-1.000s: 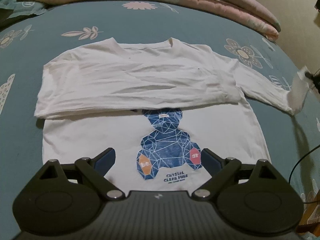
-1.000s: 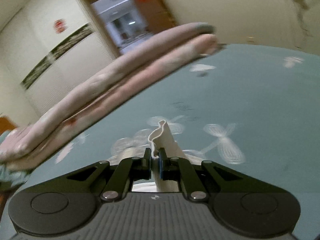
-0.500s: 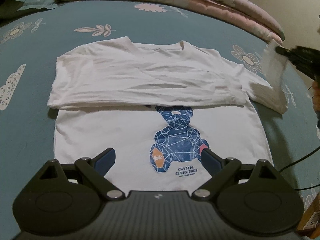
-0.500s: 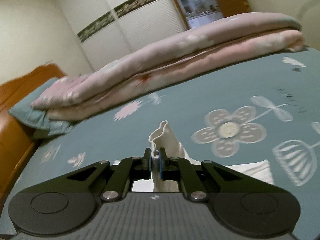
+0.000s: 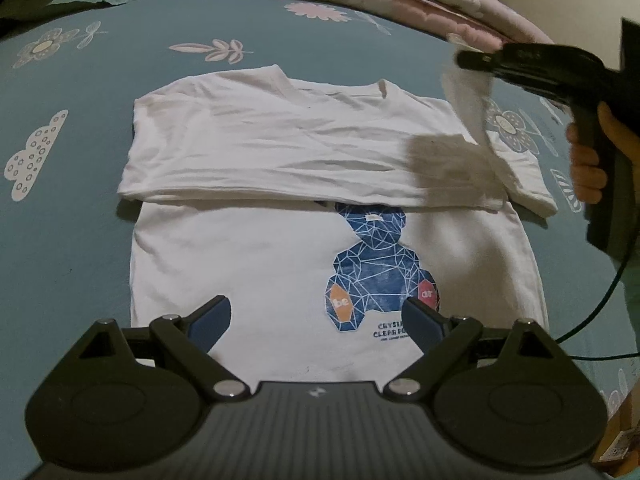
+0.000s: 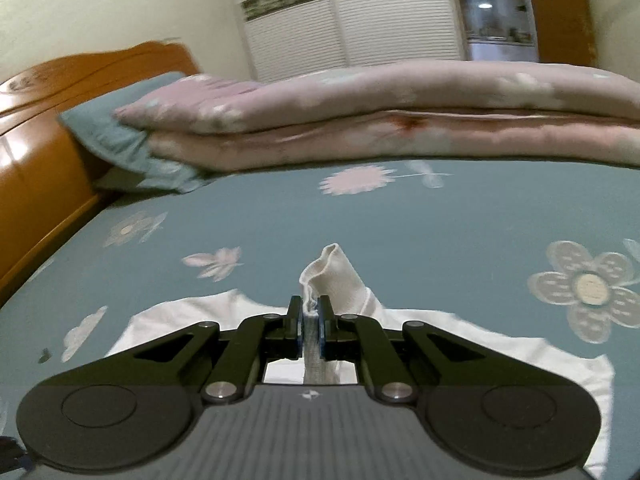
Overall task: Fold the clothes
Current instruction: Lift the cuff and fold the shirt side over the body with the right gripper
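Observation:
A white long-sleeved shirt [image 5: 248, 252] with a blue bear print [image 5: 380, 264] lies flat on the bed, its left sleeve folded across the chest. My right gripper [image 6: 309, 314] is shut on the cuff of the right sleeve [image 6: 332, 268]. In the left wrist view the right gripper [image 5: 470, 60] holds that sleeve [image 5: 476, 120] lifted above the shirt's right shoulder, casting a shadow on the cloth. My left gripper [image 5: 316, 316] hovers open over the shirt's lower hem with nothing between its fingers.
The teal flowered bedsheet [image 5: 80, 208] surrounds the shirt. A folded pink quilt [image 6: 400, 108] and a teal pillow [image 6: 112, 136] lie along the far side by the wooden headboard [image 6: 44, 128]. A person's hand [image 5: 588, 160] and a black cable [image 5: 600, 308] are at the right.
The right gripper has carried the sleeve cuff from the bed's right edge up and leftwards over the shirt's shoulder. The left gripper has drifted slightly left, staying open.

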`<state>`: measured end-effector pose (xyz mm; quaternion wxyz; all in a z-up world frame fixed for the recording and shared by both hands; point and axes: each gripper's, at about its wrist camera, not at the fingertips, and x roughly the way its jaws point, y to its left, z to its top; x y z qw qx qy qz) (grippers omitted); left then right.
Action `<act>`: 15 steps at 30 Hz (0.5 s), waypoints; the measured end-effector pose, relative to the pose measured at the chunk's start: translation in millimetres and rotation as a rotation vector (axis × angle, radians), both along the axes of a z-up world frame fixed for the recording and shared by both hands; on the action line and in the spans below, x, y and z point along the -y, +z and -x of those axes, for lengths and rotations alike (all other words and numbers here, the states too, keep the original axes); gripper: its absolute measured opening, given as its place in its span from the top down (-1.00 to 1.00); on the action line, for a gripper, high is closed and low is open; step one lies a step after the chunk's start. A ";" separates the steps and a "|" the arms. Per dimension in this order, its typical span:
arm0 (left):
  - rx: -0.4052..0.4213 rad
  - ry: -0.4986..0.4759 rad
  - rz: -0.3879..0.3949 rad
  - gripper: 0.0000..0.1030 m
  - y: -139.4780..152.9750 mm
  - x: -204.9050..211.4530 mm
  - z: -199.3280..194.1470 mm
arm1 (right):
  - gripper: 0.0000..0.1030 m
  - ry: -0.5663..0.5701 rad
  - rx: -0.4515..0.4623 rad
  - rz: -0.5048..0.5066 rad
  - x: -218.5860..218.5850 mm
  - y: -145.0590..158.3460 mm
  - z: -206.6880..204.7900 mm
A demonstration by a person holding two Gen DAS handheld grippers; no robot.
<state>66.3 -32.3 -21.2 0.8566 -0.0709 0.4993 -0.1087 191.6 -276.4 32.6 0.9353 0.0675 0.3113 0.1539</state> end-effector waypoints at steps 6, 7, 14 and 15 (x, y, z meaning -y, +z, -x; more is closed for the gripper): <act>0.003 0.009 -0.014 -0.79 1.4 -5.6 0.8 | 0.83 0.092 -0.006 0.002 -37.5 -1.2 -2.1; 0.003 0.010 -0.015 -0.79 1.5 -6.6 1.3 | 0.83 0.104 -0.005 0.000 -42.6 -0.5 -2.1; 0.000 0.037 -0.016 -0.79 1.6 -18.0 5.1 | 0.83 0.195 -0.011 -0.004 -81.3 -1.8 -1.5; 0.000 0.042 -0.015 -0.79 1.4 -20.0 5.9 | 0.83 0.210 -0.017 0.000 -87.4 -3.7 -1.1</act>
